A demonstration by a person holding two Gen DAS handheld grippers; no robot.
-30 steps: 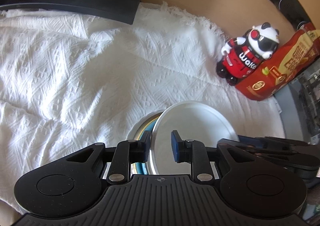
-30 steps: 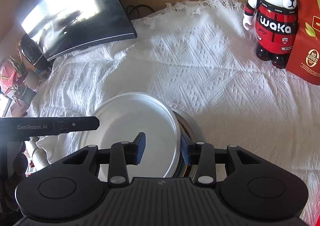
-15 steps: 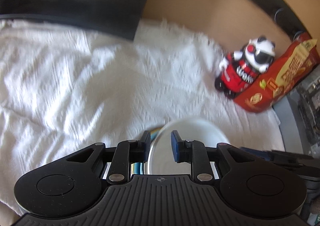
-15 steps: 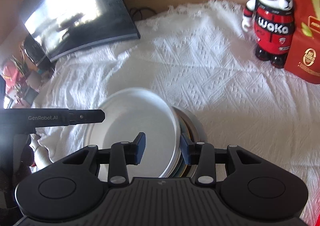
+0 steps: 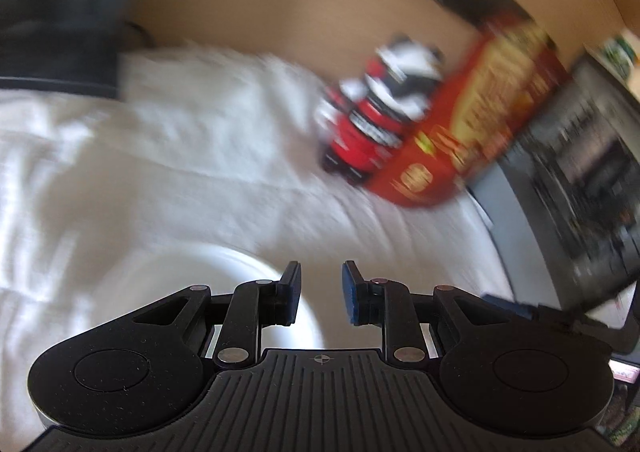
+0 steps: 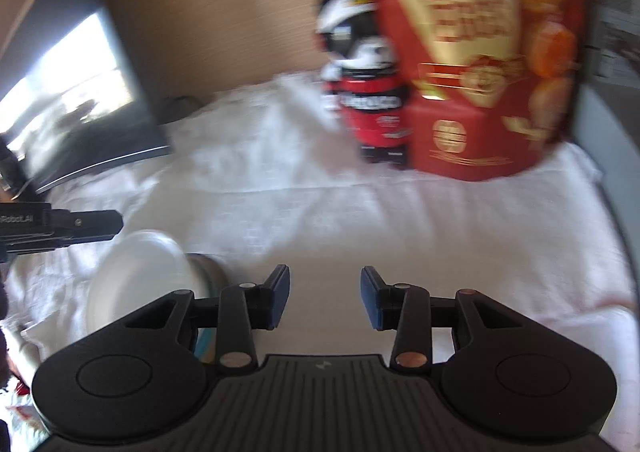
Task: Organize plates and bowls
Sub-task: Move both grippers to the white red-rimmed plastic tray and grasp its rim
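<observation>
Both views blurred. Left gripper [image 5: 320,292] narrow gap, nothing between pads. Right gripper [image 6: 324,298] also parted, empty. White plate [image 6: 140,276] rests tilted on bowl [image 6: 210,272], on white cloth [image 6: 360,219], lower-left of both; left gripper nearer.

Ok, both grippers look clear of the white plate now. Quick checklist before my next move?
1. Left gripper empty: ok, only white cloth shows between its pads.
2. Right gripper empty: ok, nothing between the pads.
3. White plate set down: ok, resting on the stack beside both grippers.
4. Plate seated flat on the bowl under it: cannot tell, too blurred.
5. Toy figure and red snack bag upright ahead: ok.
6. Picture sharp enough to aim: not ok, both views smeared.
</observation>
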